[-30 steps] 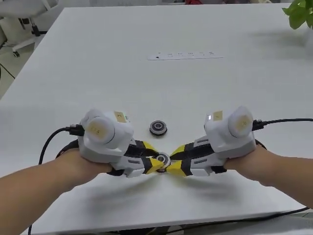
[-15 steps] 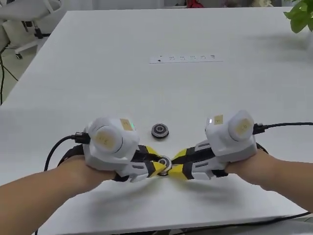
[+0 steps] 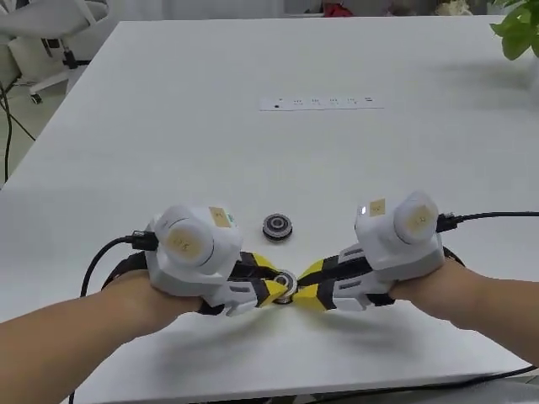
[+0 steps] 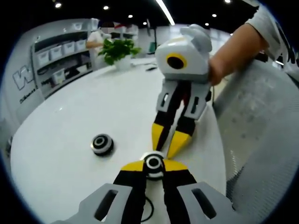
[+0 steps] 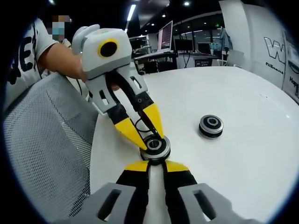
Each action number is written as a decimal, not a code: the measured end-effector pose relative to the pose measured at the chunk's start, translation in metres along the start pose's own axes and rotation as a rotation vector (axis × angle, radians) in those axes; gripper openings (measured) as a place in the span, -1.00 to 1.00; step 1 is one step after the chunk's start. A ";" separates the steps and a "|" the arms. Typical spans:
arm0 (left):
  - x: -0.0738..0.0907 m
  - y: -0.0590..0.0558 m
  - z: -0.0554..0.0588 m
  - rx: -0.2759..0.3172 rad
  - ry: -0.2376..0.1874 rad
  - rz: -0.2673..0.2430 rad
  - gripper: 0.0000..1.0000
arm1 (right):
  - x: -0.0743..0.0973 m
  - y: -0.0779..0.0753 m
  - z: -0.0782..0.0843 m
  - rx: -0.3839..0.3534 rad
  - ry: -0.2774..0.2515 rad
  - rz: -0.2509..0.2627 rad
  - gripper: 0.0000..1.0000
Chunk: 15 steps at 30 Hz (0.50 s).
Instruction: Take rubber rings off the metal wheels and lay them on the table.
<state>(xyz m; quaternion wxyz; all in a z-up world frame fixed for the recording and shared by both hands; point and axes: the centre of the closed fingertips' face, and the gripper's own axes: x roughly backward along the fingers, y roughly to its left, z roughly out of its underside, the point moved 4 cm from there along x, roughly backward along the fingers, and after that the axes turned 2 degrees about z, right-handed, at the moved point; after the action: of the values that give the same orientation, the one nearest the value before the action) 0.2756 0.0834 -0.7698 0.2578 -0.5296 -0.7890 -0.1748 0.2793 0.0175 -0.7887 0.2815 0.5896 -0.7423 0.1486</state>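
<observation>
Looks like an office-type lab: big white table (image 3: 168, 126), swivel chair (image 3: 59, 10), potted plant (image 4: 117, 49), shelves (image 4: 49, 70) w/ storage bins (image 4: 70, 46), monitors (image 5: 166, 35), ceiling lights (image 4: 163, 10).

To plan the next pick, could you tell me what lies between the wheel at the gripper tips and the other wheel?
Nothing: bare white table separates the wheel at the tips from the free wheel, in the head view.
</observation>
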 end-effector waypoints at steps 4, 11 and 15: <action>0.000 0.000 0.000 0.001 0.001 -0.002 -0.73 | 0.000 0.000 0.001 -0.003 0.005 0.001 -0.95; 0.000 0.000 0.000 -0.011 0.008 -0.008 -0.74 | 0.001 -0.003 0.001 -0.098 -0.011 0.003 -1.00; 0.000 0.000 0.000 -0.022 0.014 -0.011 -0.74 | 0.001 -0.004 0.002 -0.182 -0.024 0.002 -1.00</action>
<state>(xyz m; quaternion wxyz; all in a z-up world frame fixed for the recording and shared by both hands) 0.2751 0.0834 -0.7700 0.2566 -0.5269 -0.7880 -0.1885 0.2824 0.0146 -0.7898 0.3247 0.5625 -0.7568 0.0738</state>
